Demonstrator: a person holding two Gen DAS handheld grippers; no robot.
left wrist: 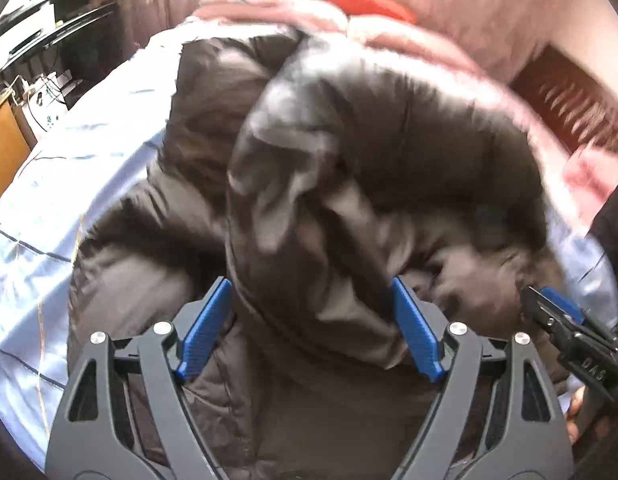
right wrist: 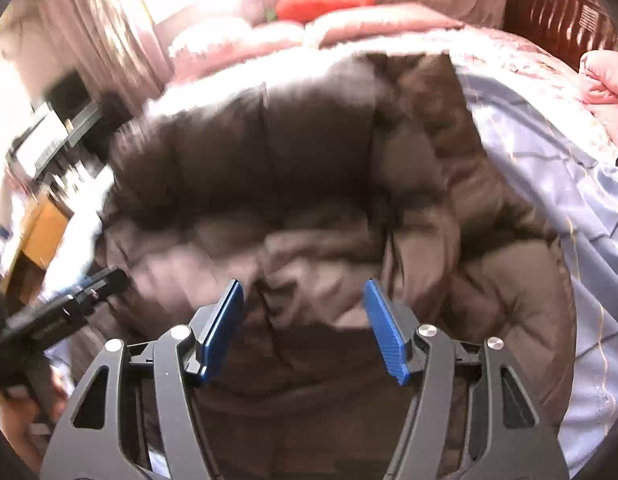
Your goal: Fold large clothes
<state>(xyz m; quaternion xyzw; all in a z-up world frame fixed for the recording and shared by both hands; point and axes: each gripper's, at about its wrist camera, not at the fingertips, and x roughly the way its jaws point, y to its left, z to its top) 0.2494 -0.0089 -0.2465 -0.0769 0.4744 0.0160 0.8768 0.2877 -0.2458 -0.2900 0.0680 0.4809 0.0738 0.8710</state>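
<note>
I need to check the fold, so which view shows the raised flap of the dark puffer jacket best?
The left wrist view: the dark puffer jacket has its flap raised there, centre frame. The right wrist view shows only its blurred quilted body.

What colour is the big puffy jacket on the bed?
The jacket is dark brown, almost black. It shows best in the left wrist view.

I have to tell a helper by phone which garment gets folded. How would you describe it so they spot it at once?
Find the bed with the pale blue sheet and the pink quilt heaped at its far end. The dark brown puffer jacket lies across the sheet, the only dark, quilted, shiny thing there, right ahead of both open grippers.
</note>
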